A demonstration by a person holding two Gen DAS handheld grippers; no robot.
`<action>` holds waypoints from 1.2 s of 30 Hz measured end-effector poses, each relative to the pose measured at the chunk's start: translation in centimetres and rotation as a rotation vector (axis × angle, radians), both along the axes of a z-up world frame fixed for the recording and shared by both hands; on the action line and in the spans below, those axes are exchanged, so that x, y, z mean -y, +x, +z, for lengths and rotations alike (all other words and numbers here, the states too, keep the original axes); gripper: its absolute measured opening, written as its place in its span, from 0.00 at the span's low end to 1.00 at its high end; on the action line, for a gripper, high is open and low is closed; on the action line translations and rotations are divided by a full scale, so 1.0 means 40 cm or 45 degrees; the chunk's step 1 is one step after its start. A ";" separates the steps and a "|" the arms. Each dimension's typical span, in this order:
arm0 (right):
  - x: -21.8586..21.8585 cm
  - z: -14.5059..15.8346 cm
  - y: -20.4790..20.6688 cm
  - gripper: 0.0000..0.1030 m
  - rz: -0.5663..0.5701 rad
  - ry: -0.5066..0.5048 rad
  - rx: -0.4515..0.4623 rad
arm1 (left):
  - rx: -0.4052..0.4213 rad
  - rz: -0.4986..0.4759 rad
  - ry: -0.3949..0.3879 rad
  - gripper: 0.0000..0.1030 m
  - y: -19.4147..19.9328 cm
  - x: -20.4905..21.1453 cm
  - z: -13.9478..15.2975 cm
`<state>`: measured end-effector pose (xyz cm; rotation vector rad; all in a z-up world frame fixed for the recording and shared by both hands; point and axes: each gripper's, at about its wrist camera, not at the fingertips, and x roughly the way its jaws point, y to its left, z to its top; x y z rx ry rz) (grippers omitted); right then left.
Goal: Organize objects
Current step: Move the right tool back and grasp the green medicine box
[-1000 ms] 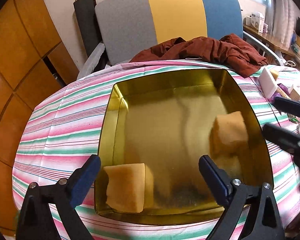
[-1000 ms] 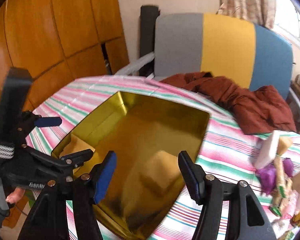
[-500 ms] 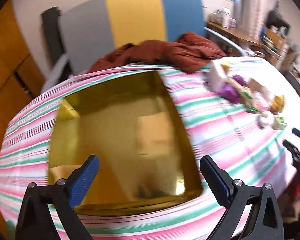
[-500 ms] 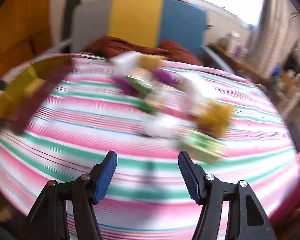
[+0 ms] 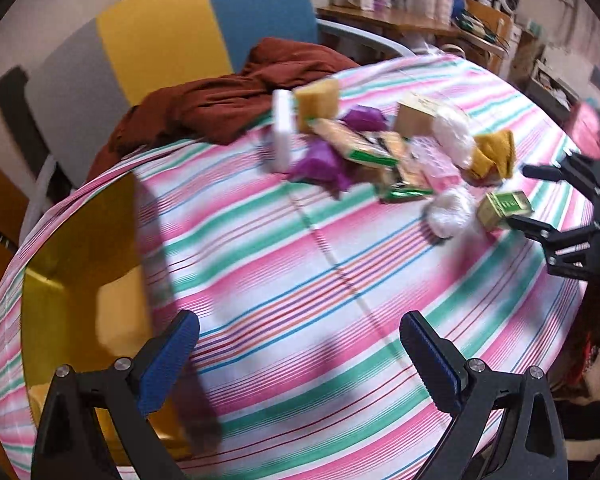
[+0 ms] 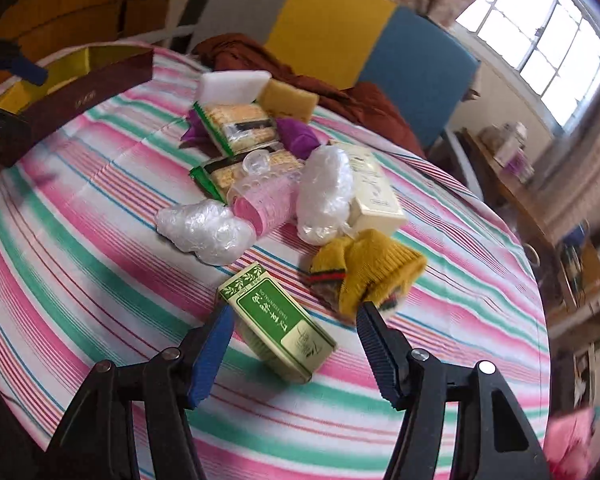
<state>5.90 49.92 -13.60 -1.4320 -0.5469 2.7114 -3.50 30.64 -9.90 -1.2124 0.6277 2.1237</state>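
Two sets of fingers spread wide, green box (image 6: 278,322) lying flat between right fingers (image 6: 212,350), long axis diagonal.

Daylight is admitted through the window (image 6: 548,28); beneath it straight edges are bowed, and the tray (image 5: 80,264) is blurred.
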 end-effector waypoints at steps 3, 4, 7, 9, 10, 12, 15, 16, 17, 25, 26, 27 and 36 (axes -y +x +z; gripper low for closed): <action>-0.006 -0.010 -0.007 0.63 0.076 -0.012 0.059 | 0.002 -0.035 -0.029 0.98 0.014 -0.043 -0.014; -0.010 -0.015 -0.019 0.63 0.100 -0.035 0.087 | 0.005 -0.047 -0.032 0.98 0.019 -0.053 -0.018; -0.016 -0.029 -0.042 0.63 0.151 -0.045 0.122 | 0.012 -0.075 -0.048 0.98 0.026 -0.090 -0.028; -0.018 -0.043 -0.054 0.63 0.175 -0.060 0.159 | 0.002 -0.093 -0.061 0.98 0.032 -0.119 -0.033; -0.019 -0.051 -0.058 0.63 0.179 -0.053 0.172 | 0.000 -0.101 -0.064 0.98 0.033 -0.132 -0.035; -0.022 -0.053 -0.057 0.62 0.192 -0.073 0.173 | 0.008 -0.115 -0.052 0.98 0.035 -0.154 -0.033; -0.026 -0.052 -0.053 0.59 0.186 -0.133 0.176 | 0.013 -0.137 -0.031 0.98 0.039 -0.185 -0.029; -0.027 -0.054 -0.050 0.56 0.177 -0.136 0.172 | 0.017 -0.155 -0.022 0.98 0.042 -0.195 -0.027; -0.026 -0.055 -0.046 0.54 0.170 -0.136 0.165 | 0.022 -0.176 -0.014 0.98 0.046 -0.208 -0.027; -0.036 -0.054 -0.008 0.48 0.091 -0.203 0.121 | 0.066 -0.186 -0.039 0.99 0.049 -0.262 -0.056; -0.038 -0.052 -0.006 0.48 0.084 -0.218 0.121 | 0.069 -0.178 -0.046 0.99 0.049 -0.266 -0.061; -0.039 -0.050 -0.004 0.48 0.081 -0.222 0.116 | 0.069 -0.178 -0.050 0.99 0.049 -0.266 -0.062; -0.045 -0.049 -0.008 0.48 0.081 -0.218 0.092 | 0.075 -0.180 -0.035 0.99 0.043 -0.263 -0.060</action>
